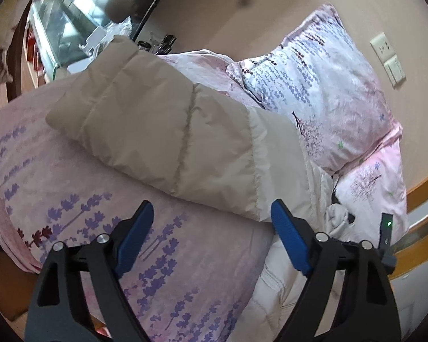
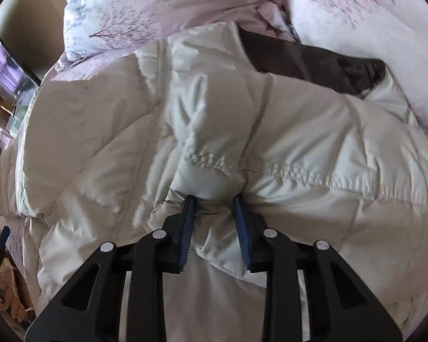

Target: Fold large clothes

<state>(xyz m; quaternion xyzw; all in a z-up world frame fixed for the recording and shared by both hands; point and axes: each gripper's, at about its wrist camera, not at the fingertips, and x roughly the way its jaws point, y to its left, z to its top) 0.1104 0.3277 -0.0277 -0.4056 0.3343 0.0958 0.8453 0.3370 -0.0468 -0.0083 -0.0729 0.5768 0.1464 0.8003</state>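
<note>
A puffy quilted jacket [image 1: 157, 119], beige at one end and cream at the other, lies across a bed. In the left wrist view my left gripper [image 1: 212, 208] hangs open just in front of its near edge, blue pads wide apart and nothing pressed between them. The right wrist view looks steeply down on the cream part of the jacket [image 2: 299, 131]. There my right gripper [image 2: 214, 199] is shut on a bunched fold of the fabric, which puckers between the two blue pads. The jacket's dark lining [image 2: 314, 62] shows at its far edge.
Under the jacket lies a pink duvet [image 1: 71, 185] with a lavender print. A matching pillow [image 1: 314, 85] leans on the wall beside two wall sockets [image 1: 388, 59]. A wooden bed frame [image 1: 422, 193] runs along the right. A glass cabinet [image 1: 71, 22] stands at the back left.
</note>
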